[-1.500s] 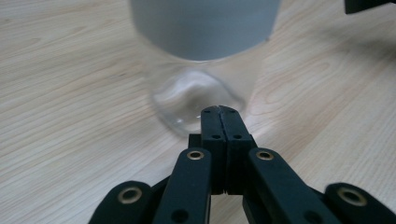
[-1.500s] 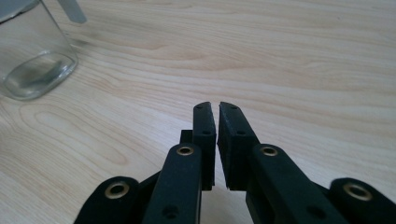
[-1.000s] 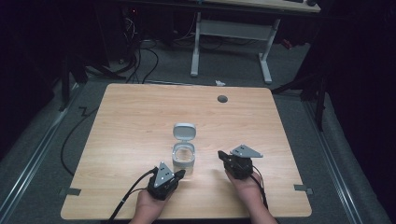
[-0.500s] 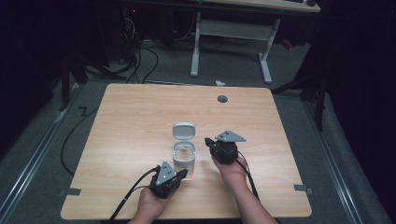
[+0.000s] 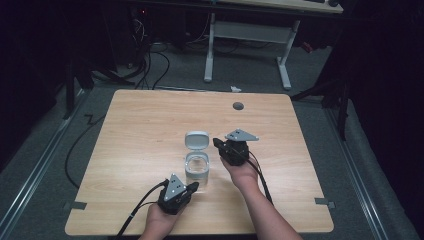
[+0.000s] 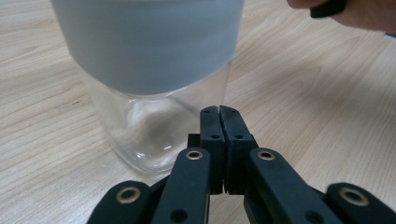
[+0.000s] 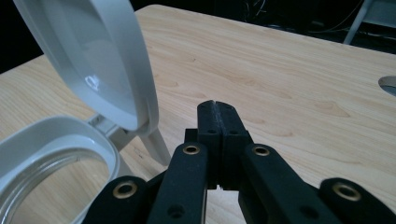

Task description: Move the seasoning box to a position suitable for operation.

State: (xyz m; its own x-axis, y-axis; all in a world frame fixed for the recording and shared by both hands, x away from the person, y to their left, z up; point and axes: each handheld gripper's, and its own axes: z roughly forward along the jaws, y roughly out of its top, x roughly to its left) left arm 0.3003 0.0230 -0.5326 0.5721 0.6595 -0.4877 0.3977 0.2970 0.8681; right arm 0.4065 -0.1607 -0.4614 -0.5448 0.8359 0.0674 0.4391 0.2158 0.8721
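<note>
Left gripper (image 5: pixel 192 187), jaws pressed together, empty, tip seen just beside jar (image 5: pixel 197 169) base. Jar stood mid-bench (image 5: pixel 140 130): clear glass body, rounded-square, grey plastic collar, hinged lid (image 5: pixel 197 140) flipped open behind. Judged rigid, smooth, likely slippery, breakable, probably empty and light; collar judged best hold. Right gripper (image 5: pixel 217 144), jaws pressed together, empty, held beside lid. Bench: pale wood grain, cable hole (image 5: pixel 238 106) at far edge.
</note>
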